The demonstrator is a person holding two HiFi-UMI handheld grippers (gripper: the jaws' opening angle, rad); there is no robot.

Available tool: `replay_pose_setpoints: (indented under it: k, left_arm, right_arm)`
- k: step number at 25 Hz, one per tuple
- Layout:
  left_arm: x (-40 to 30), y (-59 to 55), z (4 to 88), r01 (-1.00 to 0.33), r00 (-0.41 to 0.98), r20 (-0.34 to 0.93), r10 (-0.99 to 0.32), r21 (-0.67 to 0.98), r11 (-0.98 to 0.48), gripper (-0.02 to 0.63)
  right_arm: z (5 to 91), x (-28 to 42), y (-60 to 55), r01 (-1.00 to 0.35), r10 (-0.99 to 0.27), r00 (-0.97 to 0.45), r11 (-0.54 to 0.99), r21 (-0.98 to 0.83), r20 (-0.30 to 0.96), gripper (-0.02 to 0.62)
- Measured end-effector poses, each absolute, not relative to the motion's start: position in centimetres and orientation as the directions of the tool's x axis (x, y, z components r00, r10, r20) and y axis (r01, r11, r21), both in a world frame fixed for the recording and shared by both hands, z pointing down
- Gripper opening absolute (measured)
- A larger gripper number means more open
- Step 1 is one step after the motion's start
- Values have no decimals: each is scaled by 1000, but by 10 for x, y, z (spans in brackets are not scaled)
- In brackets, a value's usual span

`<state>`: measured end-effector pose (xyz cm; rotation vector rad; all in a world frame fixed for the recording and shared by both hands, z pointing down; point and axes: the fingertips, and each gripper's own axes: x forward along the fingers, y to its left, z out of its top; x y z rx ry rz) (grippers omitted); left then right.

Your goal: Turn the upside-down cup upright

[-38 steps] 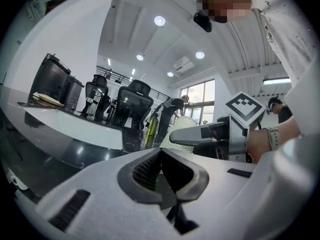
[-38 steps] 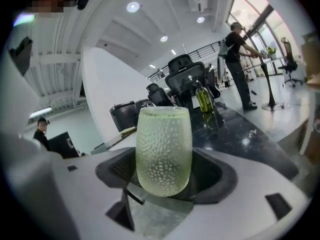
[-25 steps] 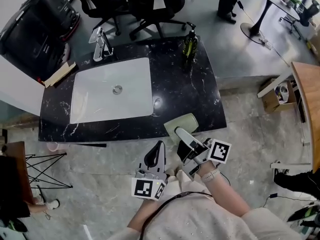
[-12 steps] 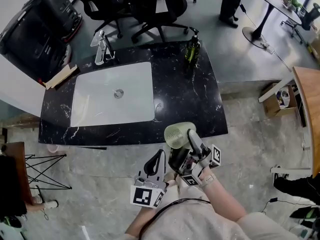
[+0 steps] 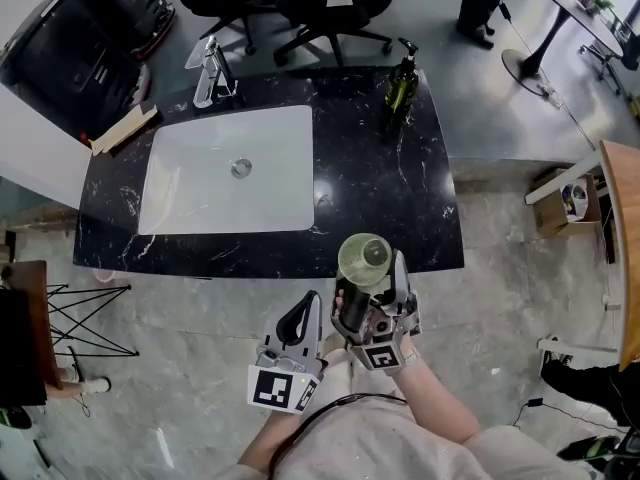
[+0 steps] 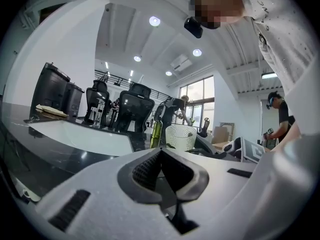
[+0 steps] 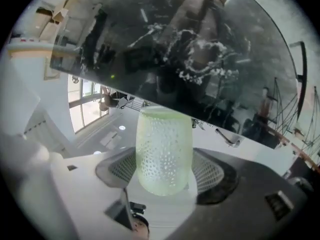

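Note:
The pale green dimpled cup (image 5: 363, 258) hangs in the air just in front of the black marble counter's front edge (image 5: 250, 263). Its open mouth faces up toward the head camera. My right gripper (image 5: 368, 280) is shut on the cup, with one finger on each side of its wall. In the right gripper view the cup (image 7: 164, 151) stands between the ribbed pads (image 7: 209, 171), and the right gripper (image 7: 165, 170) is rolled so the counter shows overhead. My left gripper (image 5: 306, 313) hovers beside it, shut and holding nothing. The left gripper view shows that gripper (image 6: 162, 171) with its pads together and the cup (image 6: 181, 137) beyond.
A white sink basin (image 5: 170, 218) is set into the counter, with a chrome tap (image 5: 212, 73) behind it. A green bottle (image 5: 402, 83) stands at the far right corner. Office chairs (image 5: 330, 3) stand beyond the counter. A person (image 6: 280, 119) is at the right.
The right gripper has lifted the cup off the counter's front edge and rolled over, so the cup's mouth now faces up. The left gripper has barely moved.

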<state>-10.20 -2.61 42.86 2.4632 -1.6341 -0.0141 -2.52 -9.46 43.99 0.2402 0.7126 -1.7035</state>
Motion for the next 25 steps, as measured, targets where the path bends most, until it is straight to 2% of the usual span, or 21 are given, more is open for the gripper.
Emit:
replay_pose_setpoints:
  k: [6, 18, 25]
  left_arm:
    - [-106, -25, 432, -923, 373, 119, -920, 144, -356, 6]
    - [-103, -26, 429, -931, 354, 127, -927, 143, -336, 6]
    - [-106, -24, 431, -937, 337, 136, -931, 145, -318, 6]
  right_arm:
    - [444, -15, -98, 979, -839, -153, -55, -198, -522, 325]
    - [444, 3, -104, 997, -835, -12, 34, -74, -550, 325]
    - [445, 6, -106, 998, -819, 16, 52, -45, -573, 325]
